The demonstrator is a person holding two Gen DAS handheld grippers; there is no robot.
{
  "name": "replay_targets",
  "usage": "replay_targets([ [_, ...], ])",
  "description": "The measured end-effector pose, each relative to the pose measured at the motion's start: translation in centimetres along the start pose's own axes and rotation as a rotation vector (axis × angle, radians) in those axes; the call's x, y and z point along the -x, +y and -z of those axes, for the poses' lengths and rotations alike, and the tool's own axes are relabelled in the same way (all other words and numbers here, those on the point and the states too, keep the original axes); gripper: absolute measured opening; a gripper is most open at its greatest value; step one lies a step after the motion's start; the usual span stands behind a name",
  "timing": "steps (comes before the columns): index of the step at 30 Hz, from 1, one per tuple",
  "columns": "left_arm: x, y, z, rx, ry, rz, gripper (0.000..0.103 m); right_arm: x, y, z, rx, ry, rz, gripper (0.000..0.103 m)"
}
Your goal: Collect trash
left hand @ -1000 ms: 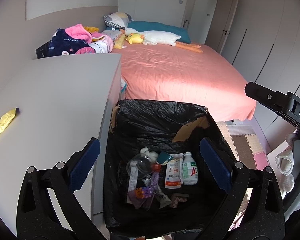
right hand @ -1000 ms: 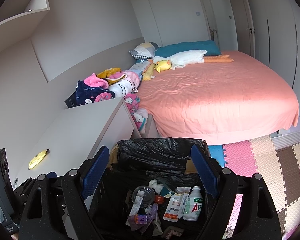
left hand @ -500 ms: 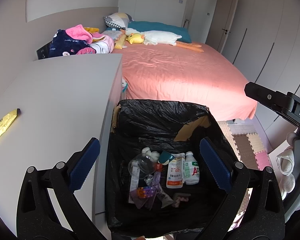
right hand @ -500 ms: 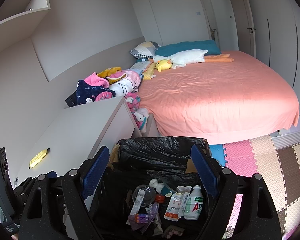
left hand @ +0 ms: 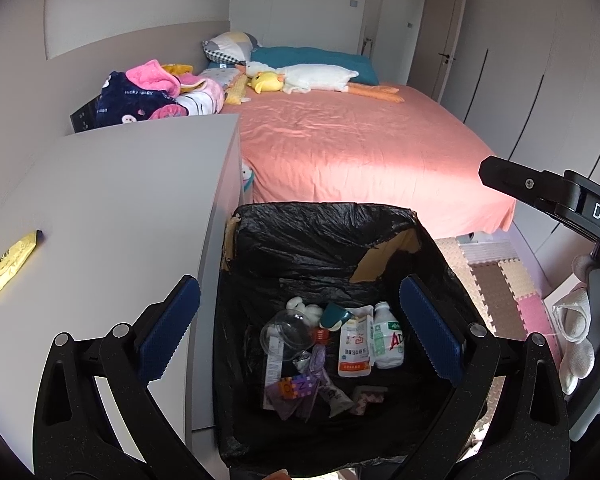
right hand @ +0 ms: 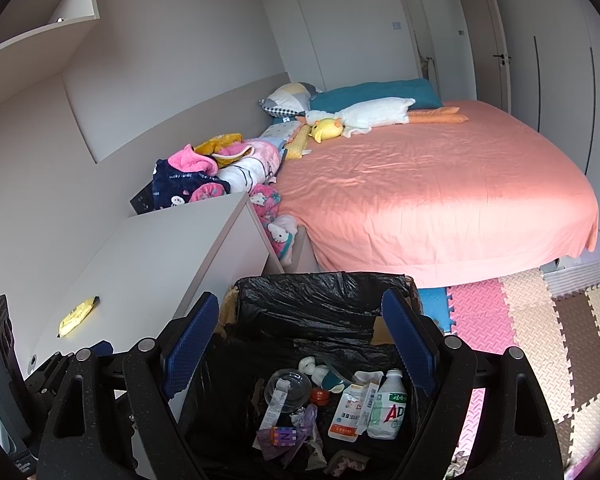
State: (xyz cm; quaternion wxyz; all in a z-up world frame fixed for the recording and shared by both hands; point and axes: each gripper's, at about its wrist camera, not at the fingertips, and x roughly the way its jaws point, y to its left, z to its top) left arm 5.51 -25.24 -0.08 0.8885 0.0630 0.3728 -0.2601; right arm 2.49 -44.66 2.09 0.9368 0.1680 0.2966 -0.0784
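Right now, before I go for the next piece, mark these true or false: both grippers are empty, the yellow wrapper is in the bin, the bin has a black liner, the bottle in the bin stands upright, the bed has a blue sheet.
1. Both the left gripper and the right gripper are open and empty. True.
2. The yellow wrapper is in the bin. False: it lies on the white desk.
3. The bin has a black liner. True.
4. The bottle stands upright. False: it lies among the trash.
5. The bed has a blue sheet. False: it is pink.

yellow packet (left hand: 10, 266) slightly lower in left view
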Motion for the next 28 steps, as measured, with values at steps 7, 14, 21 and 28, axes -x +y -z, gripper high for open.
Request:
replay_targets([
  [7, 0.2, 0.5, -0.2, 0.024, -0.023, -0.017, 0.097, 0.0, 0.0, 0.1, -0.001, 0.0, 0.001, 0.084],
  [14, 0.7, 0.2, 0.0, 0.01, -0.048, -0.072, 0.097, 0.0, 0.0, 0.2, 0.002, -0.001, 0.0, 0.084],
  [21, 0.7, -0.1, 0.0, -0.002, -0.051, -0.053, 0.097, 0.0, 0.0, 0.2, 0.001, -0.002, 0.0, 0.084],
  [28, -0.1, -0.4, 0.2, -0.006, -0.008, -0.055, 0.097, 0.1, -0.1, 0.1, 0.001, -0.002, 0.0, 0.084],
])
